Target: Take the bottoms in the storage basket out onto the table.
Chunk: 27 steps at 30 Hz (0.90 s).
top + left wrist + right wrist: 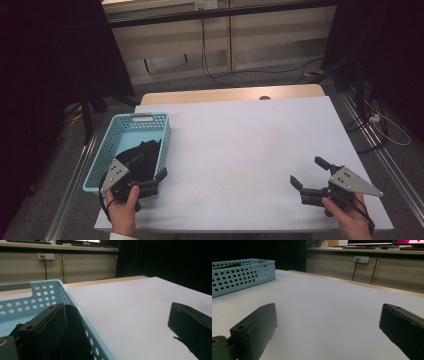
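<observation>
Perforated blue plastic basket (125,131) holds soft, crumpled black cloth (142,156)

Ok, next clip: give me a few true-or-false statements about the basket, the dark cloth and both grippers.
1. The blue basket stands at the table's left side. True.
2. Dark cloth lies inside the basket. True.
3. The right gripper grips the cloth. False: its fingers are open over bare white table.
4. The left gripper is shut. False: its fingers stand apart, straddling the basket's near right wall.
5. The basket is red. False: light blue.
</observation>
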Motion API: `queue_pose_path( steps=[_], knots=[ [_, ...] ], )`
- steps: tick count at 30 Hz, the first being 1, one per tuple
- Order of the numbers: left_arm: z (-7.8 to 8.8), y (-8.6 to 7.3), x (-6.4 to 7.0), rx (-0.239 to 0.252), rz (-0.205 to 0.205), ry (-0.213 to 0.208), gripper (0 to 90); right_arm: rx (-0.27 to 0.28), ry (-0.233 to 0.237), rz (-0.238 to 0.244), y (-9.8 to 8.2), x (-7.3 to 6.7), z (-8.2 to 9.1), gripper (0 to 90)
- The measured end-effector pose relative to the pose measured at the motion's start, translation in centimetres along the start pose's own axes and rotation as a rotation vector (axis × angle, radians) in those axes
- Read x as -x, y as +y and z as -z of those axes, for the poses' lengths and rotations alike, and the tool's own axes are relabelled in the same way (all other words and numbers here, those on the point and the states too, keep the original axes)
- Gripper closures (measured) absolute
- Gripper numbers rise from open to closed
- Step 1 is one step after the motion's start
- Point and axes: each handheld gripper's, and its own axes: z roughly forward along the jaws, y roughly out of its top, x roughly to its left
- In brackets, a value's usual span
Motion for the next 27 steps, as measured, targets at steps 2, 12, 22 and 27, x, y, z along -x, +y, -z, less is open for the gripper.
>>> queue_pose_path(
  steps=[2,12,22,27],
  knots=[
    [0.1,0.0,-0.1,-0.002,0.008,0.003,1.7,-0.003,0.003,-0.002,0.0,0.0,-0.1,0.5],
    [0.3,0.4,0.1,0.002,0.002,0.005,1.7,0.0,0.002,-0.001,0.0,0.1,0.0,0.5],
    [0.7,1.1,-0.2,0.007,0.02,0.004,1.7,-0.004,0.014,0.002,0.0,0.0,-0.2,0.3],
    [0.8,2.0,-0.3,0.021,0.02,-0.006,1.8,-0.011,0.002,-0.002,0.0,0.2,-0.4,0.3]
  ],
)
